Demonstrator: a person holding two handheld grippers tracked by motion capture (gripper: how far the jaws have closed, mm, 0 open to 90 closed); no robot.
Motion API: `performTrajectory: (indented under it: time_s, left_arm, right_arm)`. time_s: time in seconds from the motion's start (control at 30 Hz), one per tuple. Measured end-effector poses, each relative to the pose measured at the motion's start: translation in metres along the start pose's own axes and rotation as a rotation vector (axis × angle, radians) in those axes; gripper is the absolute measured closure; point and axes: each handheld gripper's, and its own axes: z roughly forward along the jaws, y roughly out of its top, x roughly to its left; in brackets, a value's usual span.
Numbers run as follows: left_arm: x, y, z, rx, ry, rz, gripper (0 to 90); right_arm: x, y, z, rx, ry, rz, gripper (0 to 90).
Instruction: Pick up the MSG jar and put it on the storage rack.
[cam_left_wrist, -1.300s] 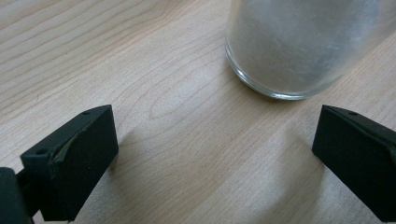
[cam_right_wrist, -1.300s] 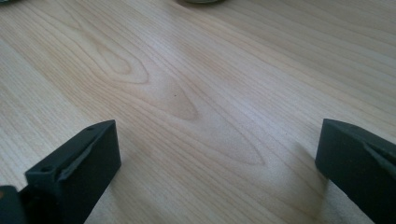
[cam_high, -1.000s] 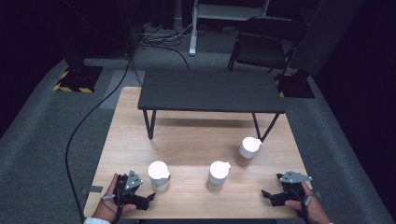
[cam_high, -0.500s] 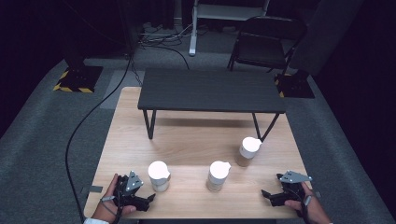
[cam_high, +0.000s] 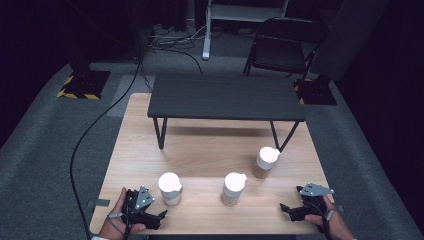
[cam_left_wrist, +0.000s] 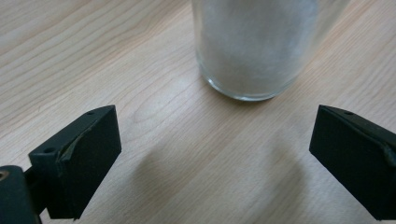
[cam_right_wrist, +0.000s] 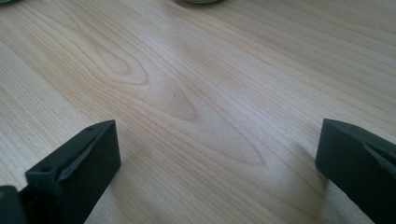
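A low black rectangular bench (cam_high: 226, 96) is set on a light wooden table (cam_high: 210, 145). Grey carpet (cam_high: 45, 145) is spread around it; a black folding chair (cam_high: 282, 47) is placed behind the bench.

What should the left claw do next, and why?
Probably ease forward a little. The left claw is wide open, and the jar stands just ahead of its jaws on the table, not yet between them, so it can't be gripped from here.

A black folding chair (cam_high: 285, 47) stands behind the dark low table (cam_high: 225, 97), beside what may be a white stand (cam_high: 207, 30).
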Motion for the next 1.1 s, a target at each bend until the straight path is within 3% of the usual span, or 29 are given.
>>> performTrajectory:
  time_s: [0.4, 1.1]
  left_arm:
    - [-0.005, -0.003, -0.007, -0.067, -0.011, -0.024, 2.0]
    - [-0.018, 0.003, -0.004, -0.117, -0.015, -0.079, 2.0]
  right_arm:
    - [0.0, 0.0, 0.0, 0.0, 0.0, 0.0, 0.0]
    - [0.001, 0.0, 0.0, 0.0, -0.006, 0.005, 0.0]
